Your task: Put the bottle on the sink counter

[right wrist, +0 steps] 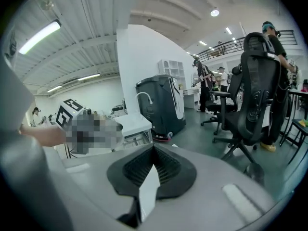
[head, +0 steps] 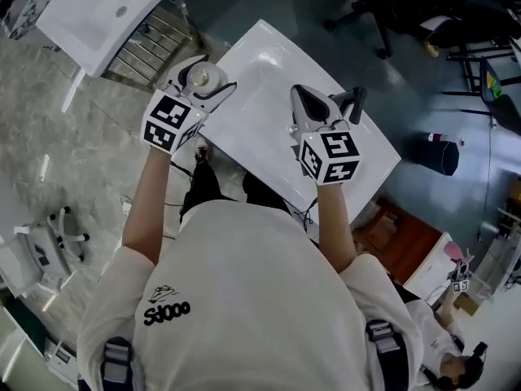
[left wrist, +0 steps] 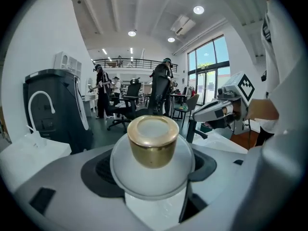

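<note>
A round white bottle with a gold cap (left wrist: 152, 143) sits upright between the jaws of my left gripper (left wrist: 152, 182), which is shut on its body. From the head view the bottle (head: 202, 76) hangs over the left edge of the white sink counter (head: 260, 63). My right gripper (head: 305, 108) hovers over the counter's middle, jaws pressed together with nothing in them. The right gripper view shows those jaws (right wrist: 153, 170) meeting in a closed V. The bottle's lower part is hidden by the left gripper's body.
A black faucet (head: 354, 100) stands on the counter just right of my right gripper. A second white sink top (head: 106, 6) on a metal rack lies at the upper left. Office chairs (head: 366, 6) and a dark bin (head: 444, 153) stand beyond the counter.
</note>
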